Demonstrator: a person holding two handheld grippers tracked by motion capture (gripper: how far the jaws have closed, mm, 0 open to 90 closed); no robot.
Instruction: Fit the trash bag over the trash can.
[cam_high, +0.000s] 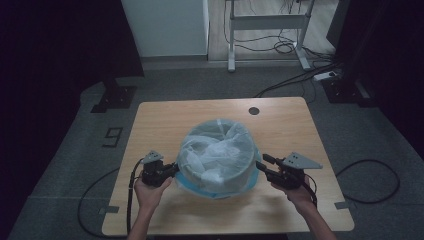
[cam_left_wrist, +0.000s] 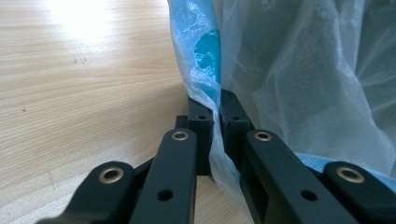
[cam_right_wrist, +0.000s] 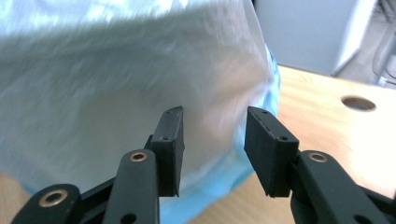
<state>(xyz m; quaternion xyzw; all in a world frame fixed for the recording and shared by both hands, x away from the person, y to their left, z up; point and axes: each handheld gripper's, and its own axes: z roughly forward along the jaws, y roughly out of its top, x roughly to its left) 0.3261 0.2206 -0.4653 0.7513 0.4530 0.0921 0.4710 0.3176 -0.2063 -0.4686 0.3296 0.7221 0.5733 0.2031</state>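
A round bin lined with a pale blue plastic bag stands in the middle of the wooden table. My left gripper sits at the bin's left side, shut on a fold of the plastic bag, which runs up between the pads. On the bin's right, my right gripper points at the wall of the bag. Its jaws stand apart with nothing pinched between them, and its fingertips are just short of the plastic.
A round cable hole lies in the table near its far edge. On the floor beyond are a desk frame, cables and a power strip. Bare tabletop lies in front of the bin between my forearms.
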